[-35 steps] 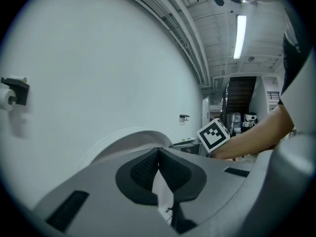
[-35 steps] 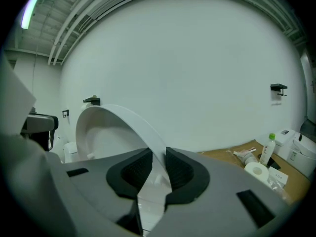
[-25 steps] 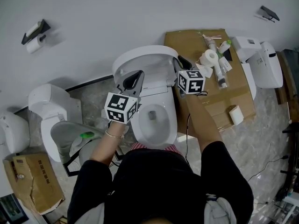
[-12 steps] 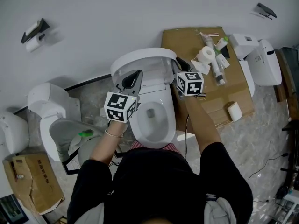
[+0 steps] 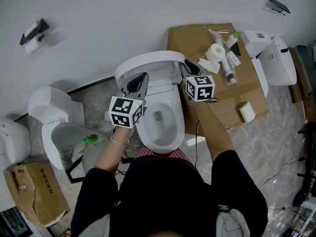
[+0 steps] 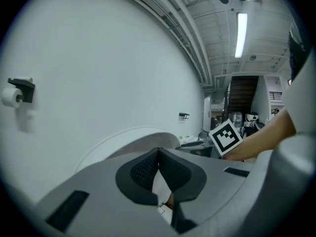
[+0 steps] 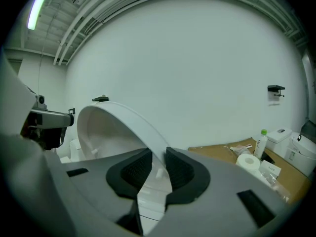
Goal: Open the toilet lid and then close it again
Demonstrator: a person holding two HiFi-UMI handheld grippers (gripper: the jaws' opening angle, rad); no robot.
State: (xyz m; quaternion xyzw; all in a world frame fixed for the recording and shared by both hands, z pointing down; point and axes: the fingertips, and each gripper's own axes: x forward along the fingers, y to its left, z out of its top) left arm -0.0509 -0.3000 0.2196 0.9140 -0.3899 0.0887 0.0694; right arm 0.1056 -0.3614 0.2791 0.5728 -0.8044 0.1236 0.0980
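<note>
White wall (image 5: 123,14) fills the space beyond both tongs, with pale stone floor (image 5: 266,132) below. The toilet (image 5: 160,132) stands straight ahead of the person, its bowl open just below and between the two tongs. The lid (image 5: 148,62) is raised, leaning back toward the wall.

The right tongs (image 5: 189,69) are at the lid's right edge. In the right gripper view the lid's (image 7: 118,125) thin rim runs down between the pads, so the right tongs (image 7: 158,158) appear clamped on it. The left tongs (image 5: 137,82) sit just in front of the lid's left side. In the left gripper view the left tongs (image 6: 158,152) have their tips pressed together with nothing between them, and the lid's curve rises just beyond.

The opening looks done, and closing is what remains. The hinge line runs across, from one pair of tongs to the other, so the lid must swing forward and down toward the person. The right tongs, already on the rim, are best placed to lead.

A cardboard box (image 5: 190,38) lies just right of the right tongs.
</note>
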